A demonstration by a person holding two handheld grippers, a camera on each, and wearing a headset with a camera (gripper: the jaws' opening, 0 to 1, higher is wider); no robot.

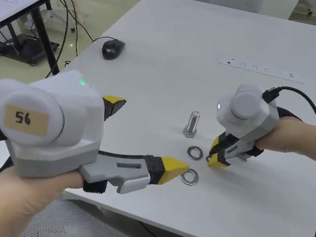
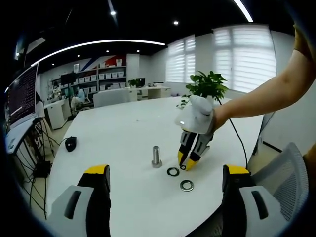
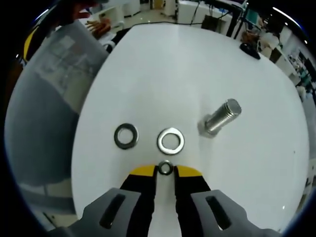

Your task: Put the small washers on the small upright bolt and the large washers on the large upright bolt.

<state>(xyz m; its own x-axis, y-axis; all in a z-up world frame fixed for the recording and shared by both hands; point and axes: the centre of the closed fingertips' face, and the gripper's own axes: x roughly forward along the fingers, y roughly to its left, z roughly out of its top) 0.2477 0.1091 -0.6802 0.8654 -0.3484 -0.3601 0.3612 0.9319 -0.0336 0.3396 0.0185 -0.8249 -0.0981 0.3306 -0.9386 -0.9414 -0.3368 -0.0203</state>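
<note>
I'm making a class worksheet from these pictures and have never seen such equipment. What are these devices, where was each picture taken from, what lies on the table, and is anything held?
There is no robot: a person holds a two-jaw gripper in each hand. One picture comes from a headset camera looking down at the white table; the round ones come from a fisheye camera on each gripper. The left gripper is wide open and holds nothing. The right gripper pinches a small washer between its yellow tips. On the table stands one upright bolt, with a large washer lying flat beside it and a second large washer nearer the person. Farther off lie a computer mouse and a power strip.
</note>
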